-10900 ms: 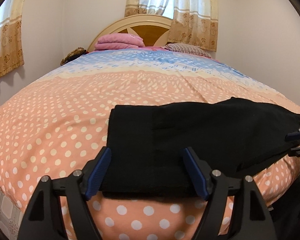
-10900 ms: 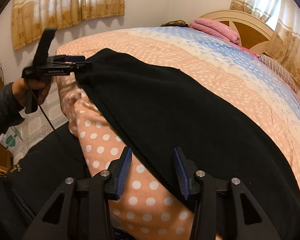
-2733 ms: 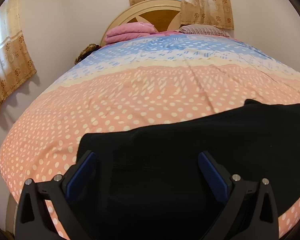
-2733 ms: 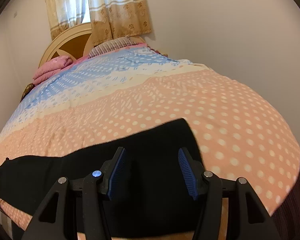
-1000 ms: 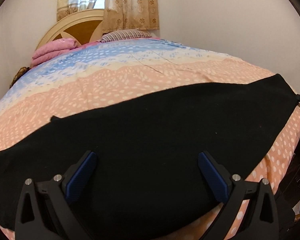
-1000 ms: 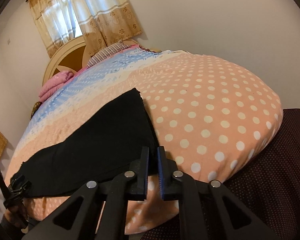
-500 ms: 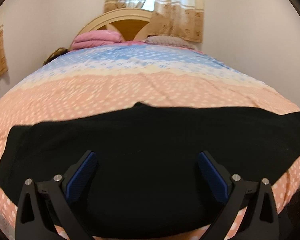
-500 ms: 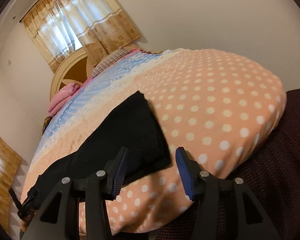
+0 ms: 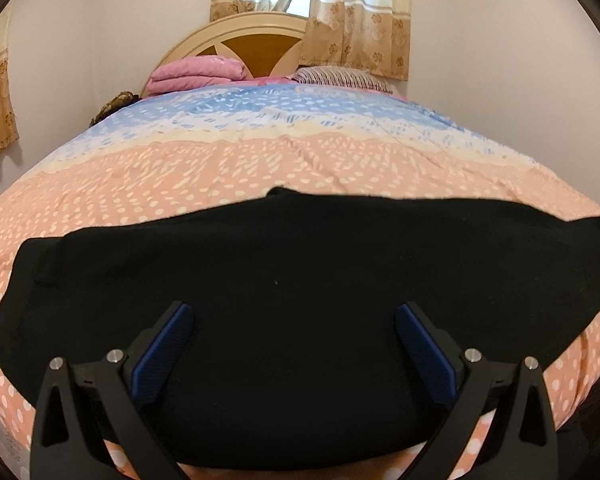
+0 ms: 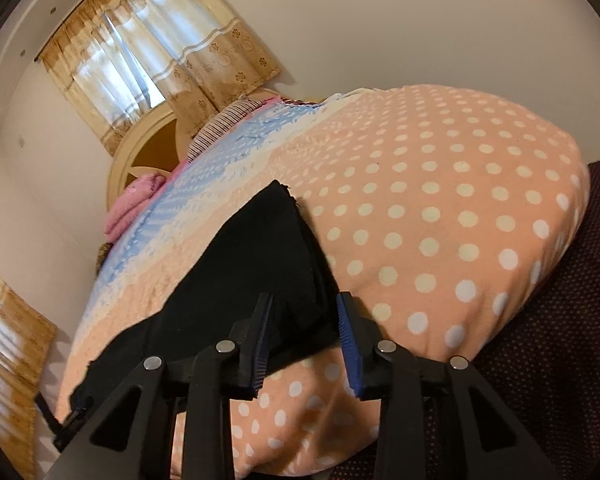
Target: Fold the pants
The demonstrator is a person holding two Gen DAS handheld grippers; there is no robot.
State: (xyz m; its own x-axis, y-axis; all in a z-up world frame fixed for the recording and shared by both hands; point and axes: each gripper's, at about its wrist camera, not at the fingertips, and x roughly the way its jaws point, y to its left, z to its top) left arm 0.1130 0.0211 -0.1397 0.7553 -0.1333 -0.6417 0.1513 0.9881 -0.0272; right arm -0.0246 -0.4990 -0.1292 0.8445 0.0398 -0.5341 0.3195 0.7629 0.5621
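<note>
Pants: we see the black fabric pants (image 9: 300, 280) spread in one long flat band across the near edge of the bed, one end squared off, matte and nearly creaseless.
Bed: the peach polka-dot bedspread (image 10: 440, 208) shades to blue toward the headboard.
Left gripper: our left gripper (image 9: 294, 342) hangs over the cloth's middle, jaws spread wide, holding nothing.
Right gripper: our right gripper (image 10: 304, 332) sits parted at the leg-end corner, blue pads (image 10: 346, 340) straddling the black edge, not clamped.
</note>
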